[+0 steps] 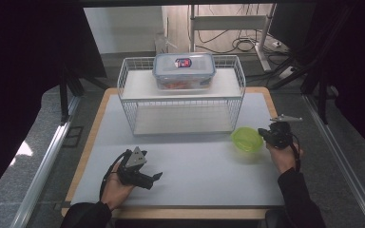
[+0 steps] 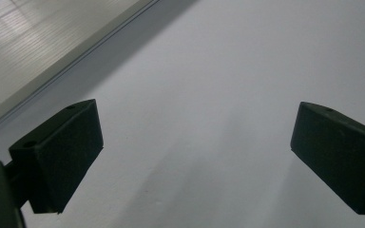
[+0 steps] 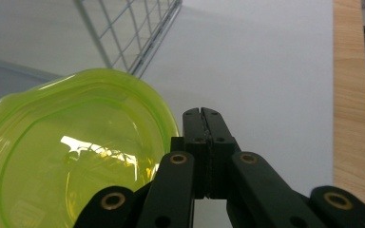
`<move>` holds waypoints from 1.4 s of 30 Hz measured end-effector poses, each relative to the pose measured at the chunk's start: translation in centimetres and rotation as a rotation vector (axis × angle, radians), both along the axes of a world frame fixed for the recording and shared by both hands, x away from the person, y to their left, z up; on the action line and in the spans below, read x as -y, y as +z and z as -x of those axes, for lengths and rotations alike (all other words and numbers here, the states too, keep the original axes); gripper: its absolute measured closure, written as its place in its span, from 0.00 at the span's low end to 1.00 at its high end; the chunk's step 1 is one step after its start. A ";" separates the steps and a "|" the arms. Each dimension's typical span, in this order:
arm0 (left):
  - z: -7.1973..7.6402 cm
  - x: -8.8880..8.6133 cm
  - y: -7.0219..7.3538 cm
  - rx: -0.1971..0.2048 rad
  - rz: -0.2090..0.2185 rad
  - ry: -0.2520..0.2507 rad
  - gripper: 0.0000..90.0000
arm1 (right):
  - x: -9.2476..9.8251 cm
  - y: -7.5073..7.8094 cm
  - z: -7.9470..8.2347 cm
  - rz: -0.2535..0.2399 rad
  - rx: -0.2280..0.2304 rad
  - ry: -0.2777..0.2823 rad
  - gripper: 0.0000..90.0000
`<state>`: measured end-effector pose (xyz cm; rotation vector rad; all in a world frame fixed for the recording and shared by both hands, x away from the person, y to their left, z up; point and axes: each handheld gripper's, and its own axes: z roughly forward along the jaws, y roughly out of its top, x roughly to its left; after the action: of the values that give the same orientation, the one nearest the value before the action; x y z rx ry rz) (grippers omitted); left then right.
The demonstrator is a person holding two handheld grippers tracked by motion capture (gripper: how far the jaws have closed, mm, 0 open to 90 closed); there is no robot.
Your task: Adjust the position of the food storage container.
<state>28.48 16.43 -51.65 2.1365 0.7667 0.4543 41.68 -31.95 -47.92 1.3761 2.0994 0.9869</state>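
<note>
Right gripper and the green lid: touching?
Cannot tell. In the right gripper view the right gripper, jaws shut together, sits beside the green lid rim, overlapping it without a plain gap or contact.

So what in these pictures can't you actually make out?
- Contents of the clear box on the wire rack, high view: reddish blur behind its walls, too small to identify.
- Label on the box lid, high view: too small to read.
- Green container, right gripper view: cut off by the frame's left and bottom edges and by the right gripper.
- Whether the shut jaws touch the container: unclear.
</note>
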 end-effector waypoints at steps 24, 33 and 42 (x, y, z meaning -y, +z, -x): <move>0.0 0.2 -0.1 -0.006 -0.014 -0.007 0.04 | -5.0 -0.2 1.8 -0.041 -0.059 0.158 1.00; 0.0 0.2 -0.1 -0.009 -0.013 -0.010 0.04 | -8.4 -0.3 2.7 -0.043 -0.080 0.249 1.00; 0.0 0.3 -0.1 -0.012 -0.012 -0.013 0.04 | -11.4 -0.5 3.4 -0.042 -0.089 0.324 1.00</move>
<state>28.51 16.17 -51.79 2.1554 0.7582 0.4411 38.30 -20.53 -48.43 1.1384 2.4344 1.1158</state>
